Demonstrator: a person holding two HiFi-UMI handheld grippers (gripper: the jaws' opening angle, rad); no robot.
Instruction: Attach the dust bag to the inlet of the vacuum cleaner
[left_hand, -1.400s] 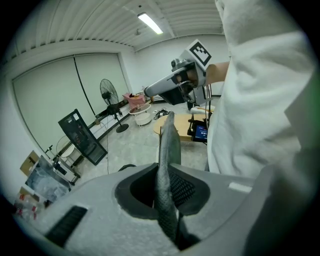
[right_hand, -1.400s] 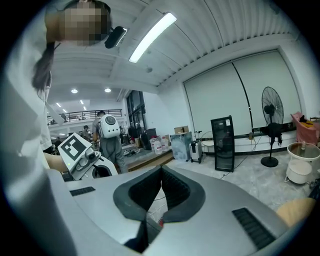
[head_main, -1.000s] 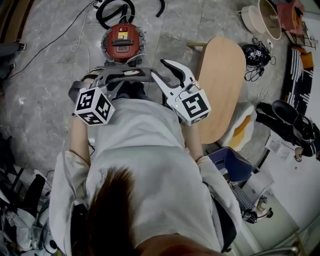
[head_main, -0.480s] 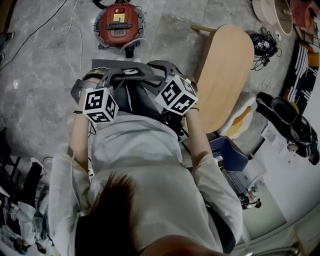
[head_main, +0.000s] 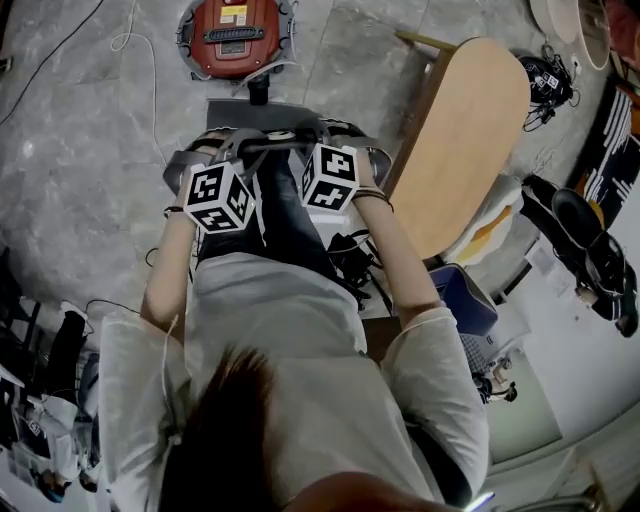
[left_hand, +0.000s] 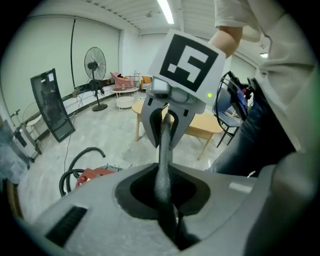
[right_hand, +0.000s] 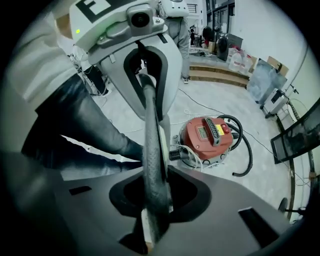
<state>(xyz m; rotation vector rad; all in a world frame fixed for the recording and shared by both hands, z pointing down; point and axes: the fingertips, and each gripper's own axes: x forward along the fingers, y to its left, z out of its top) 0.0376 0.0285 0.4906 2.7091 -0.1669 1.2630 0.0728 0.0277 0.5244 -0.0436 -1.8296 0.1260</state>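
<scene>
The person stands over the floor with both grippers low in front of dark trousers, and the bag (head_main: 235, 112) hangs between them, held edge-on. The left gripper (left_hand: 167, 210) has its jaws clenched on one end of the bag's thin dark edge. The right gripper (right_hand: 150, 210) is closing its jaws on the other end, where a pale strip of card shows beside the dark fabric between the pads. Each gripper view looks along the bag's edge straight at the other gripper, so the two face one another with the bag stretched between them. The red vacuum (head_main: 235, 35) sits on the grey floor just beyond the bag, its dark inlet (head_main: 260, 95) pointing towards the person. The bag is near the inlet but apart from it. A black hose (right_hand: 245, 145) curls round the far side of the vacuum, and white cable lies by the inlet. A wooden table (head_main: 470, 130) stands on the person's right. In the left gripper view a fan (left_hand: 92, 67) stands by the far wall.
</scene>
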